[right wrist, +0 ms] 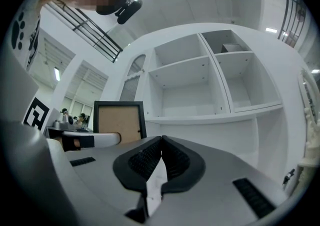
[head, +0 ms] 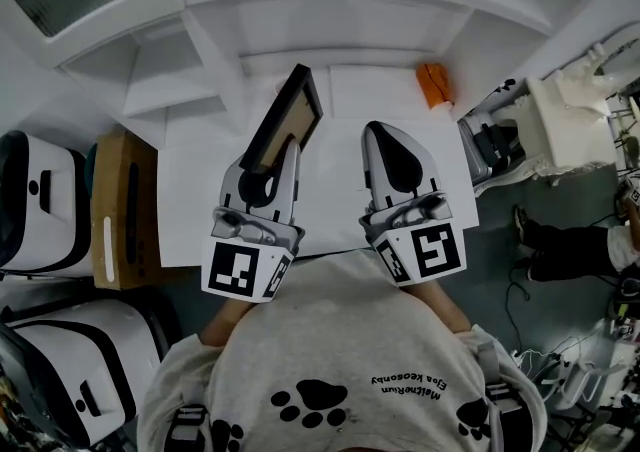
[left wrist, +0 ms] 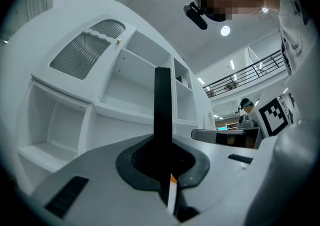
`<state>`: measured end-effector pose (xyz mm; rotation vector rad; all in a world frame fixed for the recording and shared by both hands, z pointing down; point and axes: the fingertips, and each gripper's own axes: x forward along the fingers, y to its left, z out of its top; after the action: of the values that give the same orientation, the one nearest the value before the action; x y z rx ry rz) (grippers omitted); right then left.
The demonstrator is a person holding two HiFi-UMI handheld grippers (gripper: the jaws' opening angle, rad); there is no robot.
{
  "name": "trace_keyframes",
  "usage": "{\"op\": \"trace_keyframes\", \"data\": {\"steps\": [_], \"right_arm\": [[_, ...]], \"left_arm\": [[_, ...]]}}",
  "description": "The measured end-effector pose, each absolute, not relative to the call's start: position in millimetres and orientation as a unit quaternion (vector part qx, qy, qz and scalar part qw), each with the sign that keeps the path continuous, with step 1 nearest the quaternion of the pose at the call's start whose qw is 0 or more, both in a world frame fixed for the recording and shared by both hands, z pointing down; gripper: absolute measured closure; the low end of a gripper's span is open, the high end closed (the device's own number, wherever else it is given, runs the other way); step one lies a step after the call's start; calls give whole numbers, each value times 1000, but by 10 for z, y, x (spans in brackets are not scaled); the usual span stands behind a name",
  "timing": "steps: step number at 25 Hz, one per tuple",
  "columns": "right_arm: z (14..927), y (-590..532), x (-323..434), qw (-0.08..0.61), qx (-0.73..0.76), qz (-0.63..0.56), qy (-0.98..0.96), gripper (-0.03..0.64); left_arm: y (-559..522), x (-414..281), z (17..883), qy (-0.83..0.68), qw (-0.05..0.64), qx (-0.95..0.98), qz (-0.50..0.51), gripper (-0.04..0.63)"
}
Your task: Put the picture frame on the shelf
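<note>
Closest to my head camera is the person's grey sweatshirt (head: 330, 380) with black paw prints, and just beyond it sit the two marker cubes of the grippers. Everything else I place against the white shelf unit (head: 330, 0).

The left gripper (head: 291, 152) points toward the shelf unit, and its jaws are clamped on the bottom edge of the picture frame (head: 290, 110). In the left gripper view the picture frame (left wrist: 162, 105) shows edge-on as a thin black bar, rising from between the pads in front of the shelf unit's (left wrist: 125, 85) open compartments. It is held in the air short of the shelf unit and lies in no compartment.

The right gripper (head: 388, 140) is beside the left one, also facing the shelf unit. Its jaws are together with nothing between them. From its camera I see the picture frame's (right wrist: 119, 120) tan panel and black border, left of the shelf unit's (right wrist: 200, 80) lower compartments.

Below both grippers a white worktop (head: 200, 190) runs up to the foot of the shelf unit. A small orange object (head: 434, 83) lies on it close to the shelf unit; I cannot tell what it is. A cardboard box (head: 120, 210) stands just left of the worktop.
</note>
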<state>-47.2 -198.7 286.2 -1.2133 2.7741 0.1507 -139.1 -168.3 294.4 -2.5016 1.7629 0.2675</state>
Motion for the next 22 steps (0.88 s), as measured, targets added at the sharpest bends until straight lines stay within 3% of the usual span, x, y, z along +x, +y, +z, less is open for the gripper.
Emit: {"op": "trace_keyframes", "data": {"steps": [22], "right_arm": [[2557, -2438, -441, 88, -384, 61, 917, 583]], "left_arm": [[-2111, -1391, 2501, 590, 94, -798, 81, 569]]}}
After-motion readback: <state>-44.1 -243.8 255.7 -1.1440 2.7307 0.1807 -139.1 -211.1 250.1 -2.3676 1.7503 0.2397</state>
